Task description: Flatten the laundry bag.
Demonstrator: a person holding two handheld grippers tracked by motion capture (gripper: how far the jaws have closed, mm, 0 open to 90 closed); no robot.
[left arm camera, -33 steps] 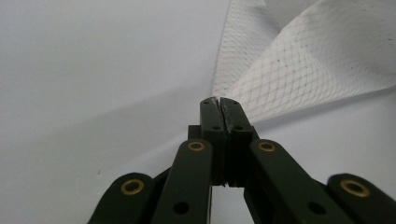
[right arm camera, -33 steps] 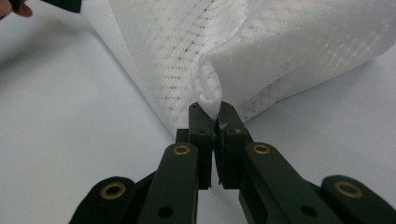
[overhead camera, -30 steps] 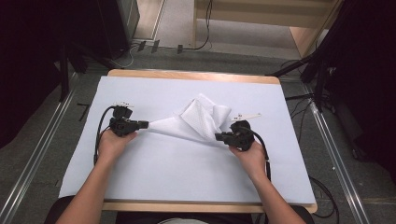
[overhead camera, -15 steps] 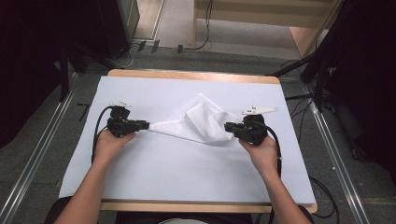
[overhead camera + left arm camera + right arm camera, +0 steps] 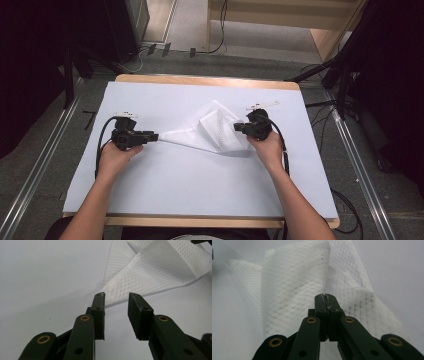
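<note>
One counter (image 5: 150,200) is seen from the high view, covered across its whole top by a pale sheet, with a strip of wood showing along the far and near edges. Near the middle of that sheet, slightly toward the far right, a white cloth (image 5: 212,131) with a netted weave is laid; it is bunched and folded over itself on the right and drawn out to a narrow point on the left. No container is held or touched by either hand.

At the right end of the cloth, the right claw (image 5: 238,127) is held in the person's right hand. In the right gripper view, its jaws are pressed together on a fold of the cloth (image 5: 294,290), which rises behind them.

At the left point of the cloth, the left claw (image 5: 154,135) is held in the person's left hand. In the left gripper view, its jaws are spread apart, and the tip of the cloth (image 5: 155,272) is seen just beyond them, touching the end of one jaw but not gripped.
</note>
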